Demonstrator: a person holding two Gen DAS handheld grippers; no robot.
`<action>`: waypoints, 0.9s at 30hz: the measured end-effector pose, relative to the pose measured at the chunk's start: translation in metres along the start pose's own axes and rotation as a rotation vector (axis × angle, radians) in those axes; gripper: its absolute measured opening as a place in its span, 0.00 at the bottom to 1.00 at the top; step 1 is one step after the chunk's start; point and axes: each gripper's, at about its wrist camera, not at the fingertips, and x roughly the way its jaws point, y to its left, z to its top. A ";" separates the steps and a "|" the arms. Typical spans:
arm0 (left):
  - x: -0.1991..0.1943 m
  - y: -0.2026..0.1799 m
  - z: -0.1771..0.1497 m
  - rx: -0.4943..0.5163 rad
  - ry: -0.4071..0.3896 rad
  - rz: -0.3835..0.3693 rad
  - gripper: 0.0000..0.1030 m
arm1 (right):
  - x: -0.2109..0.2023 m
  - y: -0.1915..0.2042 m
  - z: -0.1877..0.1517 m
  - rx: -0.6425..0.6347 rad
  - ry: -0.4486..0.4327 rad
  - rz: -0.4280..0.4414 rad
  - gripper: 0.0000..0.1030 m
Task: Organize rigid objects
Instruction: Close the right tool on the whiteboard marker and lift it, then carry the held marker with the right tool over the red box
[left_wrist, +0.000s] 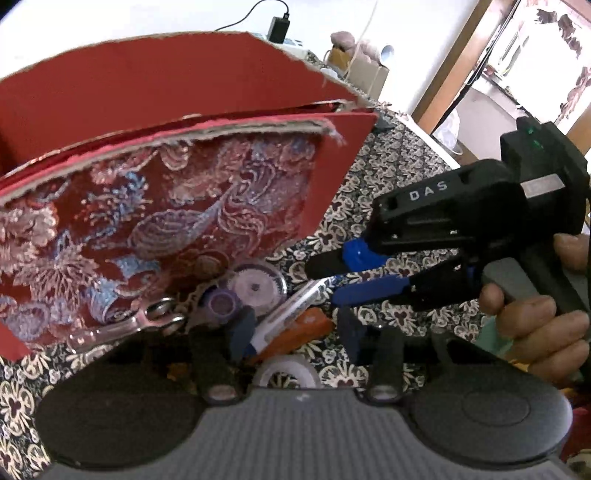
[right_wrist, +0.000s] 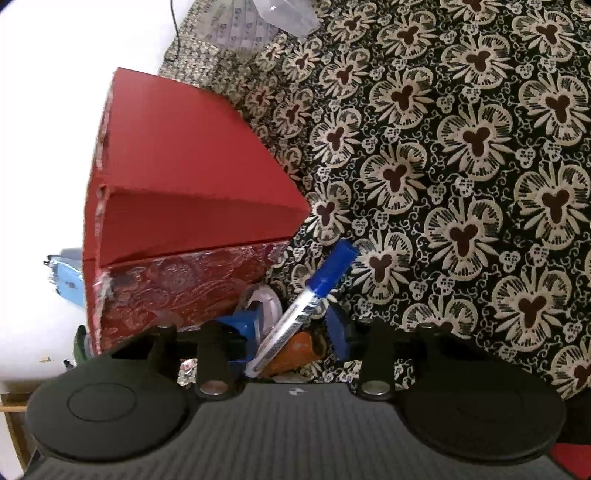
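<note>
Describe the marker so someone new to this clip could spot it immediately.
Find the big red box with brocade sides standing on the floral tablecloth. Just right of its lower corner lies the marker, between the right gripper fingers. It alone has a clear barrel and a blue cap, beside the orange object.

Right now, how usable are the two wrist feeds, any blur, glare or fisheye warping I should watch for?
Left wrist view: the red box is soft with motion blur, its edges bowed by the fisheye; the window at top right is blown out; the right hand-held gripper is fairly sharp. Right wrist view: the floral cloth is crisp, the blue-capped marker is readable, and the left side washes to white.
</note>
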 end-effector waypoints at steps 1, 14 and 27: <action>0.001 0.001 0.001 0.000 0.008 -0.001 0.41 | 0.003 0.001 0.001 0.001 0.006 0.001 0.20; 0.000 0.000 0.007 0.018 0.055 -0.002 0.09 | 0.041 0.028 0.014 -0.121 -0.022 -0.058 0.01; -0.044 -0.064 0.029 0.259 -0.057 -0.123 0.08 | -0.054 -0.001 -0.016 -0.073 -0.177 0.039 0.00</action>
